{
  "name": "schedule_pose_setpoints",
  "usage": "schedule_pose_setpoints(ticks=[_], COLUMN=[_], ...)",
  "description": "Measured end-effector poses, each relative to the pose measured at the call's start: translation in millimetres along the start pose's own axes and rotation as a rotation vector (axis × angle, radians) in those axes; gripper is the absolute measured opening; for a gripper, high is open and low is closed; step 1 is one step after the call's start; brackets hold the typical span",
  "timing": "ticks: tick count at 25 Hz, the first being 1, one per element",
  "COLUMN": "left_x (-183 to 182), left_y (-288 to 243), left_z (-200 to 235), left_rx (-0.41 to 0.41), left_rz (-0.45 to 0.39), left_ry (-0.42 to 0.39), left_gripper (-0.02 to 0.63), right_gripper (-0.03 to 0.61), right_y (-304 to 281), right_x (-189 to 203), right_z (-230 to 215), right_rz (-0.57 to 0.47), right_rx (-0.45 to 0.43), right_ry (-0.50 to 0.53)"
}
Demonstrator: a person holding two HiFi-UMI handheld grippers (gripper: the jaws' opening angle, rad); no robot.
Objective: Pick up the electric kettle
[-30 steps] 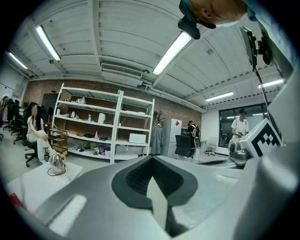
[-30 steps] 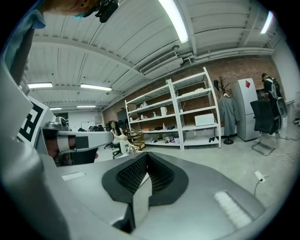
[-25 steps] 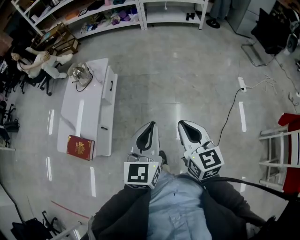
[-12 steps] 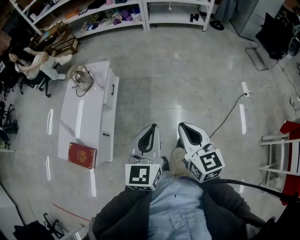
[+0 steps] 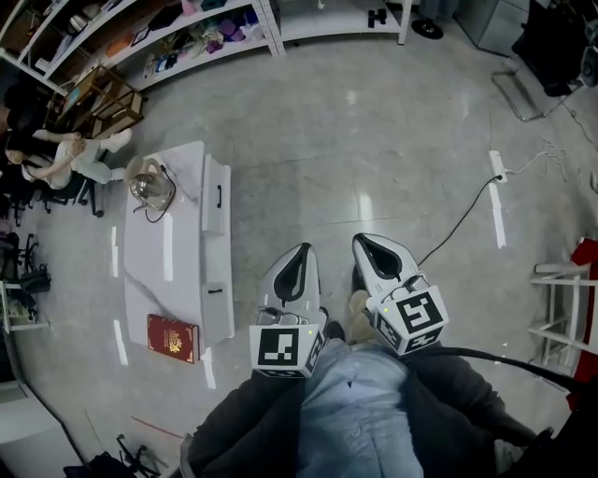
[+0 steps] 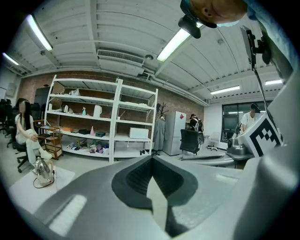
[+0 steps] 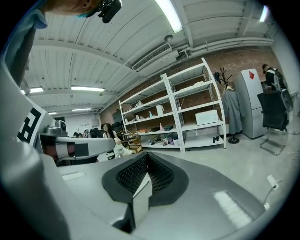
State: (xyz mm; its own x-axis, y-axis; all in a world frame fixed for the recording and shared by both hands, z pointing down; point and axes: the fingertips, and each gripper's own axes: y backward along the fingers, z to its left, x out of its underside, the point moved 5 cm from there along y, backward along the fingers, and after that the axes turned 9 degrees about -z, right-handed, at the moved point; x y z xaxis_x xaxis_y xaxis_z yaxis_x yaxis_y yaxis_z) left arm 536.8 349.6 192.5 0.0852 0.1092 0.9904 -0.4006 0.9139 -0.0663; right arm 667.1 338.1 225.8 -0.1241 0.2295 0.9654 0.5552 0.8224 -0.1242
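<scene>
Shifted since the earlier frame: table and kettle sit lower and further left in the head view and the red book has slid toward the bottom, while both grippers hold the same pose close to the body.

Glass electric kettle [image 5: 149,187] stands upright at the far end of the white low table [image 5: 168,271], well ahead and to the left of the left gripper [image 5: 301,247], well apart from both grippers. Black cord [image 5: 161,207] loops on the tabletop beside the kettle base. In the left gripper view the kettle [image 6: 43,171] shows low at far left, off to the left of the jaw line.

Left gripper [image 6: 151,159]: jaws closed tip to tip, nothing between them. Right gripper [image 5: 363,241] is just beside the left one, same height, pointing forward. Right gripper [image 7: 146,157]: jaws also pressed together, empty.

Red book [image 5: 173,337] lies flat on the near end of the table, left of the left gripper and nearer to it than the kettle is. White shelving [image 5: 187,28] runs far ahead past the table. Seated person [image 5: 65,159] is beyond the kettle, further left. Power strip [image 5: 497,166] lies on the floor ahead and right of the right gripper, its cable running back toward that gripper.
</scene>
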Motion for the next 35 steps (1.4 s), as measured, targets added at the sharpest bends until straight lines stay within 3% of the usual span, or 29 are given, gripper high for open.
schedule_pose_setpoints(ticks=[5,16,26,35], left_x=[-9.6,-43.1,-33.9,-20.8], left_y=[-63.4,-163.3,-191.3,-207.0], left_z=[-2.4,4.6,67.5,159.7], left_rx=[0.006,-0.029,-0.135,-0.251], left_rz=[0.016,-0.066,-0.054,-0.015], left_ry=[-0.013,-0.048,-0.008,0.046], left_gripper=[0.002,0.002,0.002,0.002], right_gripper=[0.028,0.028,0.028,0.028], right_y=[-39.7,-110.9,-185.4,-274.6], right_x=[-16.7,-67.3,-59.5,-37.4], right_z=[-42.5,-116.4,-114.2,-85.0], right_rz=[0.006,-0.043,0.022,0.111], right_rx=[-0.032,-0.095,-0.187,-0.285], right_ry=[-0.011,0.023,0.038,0.028])
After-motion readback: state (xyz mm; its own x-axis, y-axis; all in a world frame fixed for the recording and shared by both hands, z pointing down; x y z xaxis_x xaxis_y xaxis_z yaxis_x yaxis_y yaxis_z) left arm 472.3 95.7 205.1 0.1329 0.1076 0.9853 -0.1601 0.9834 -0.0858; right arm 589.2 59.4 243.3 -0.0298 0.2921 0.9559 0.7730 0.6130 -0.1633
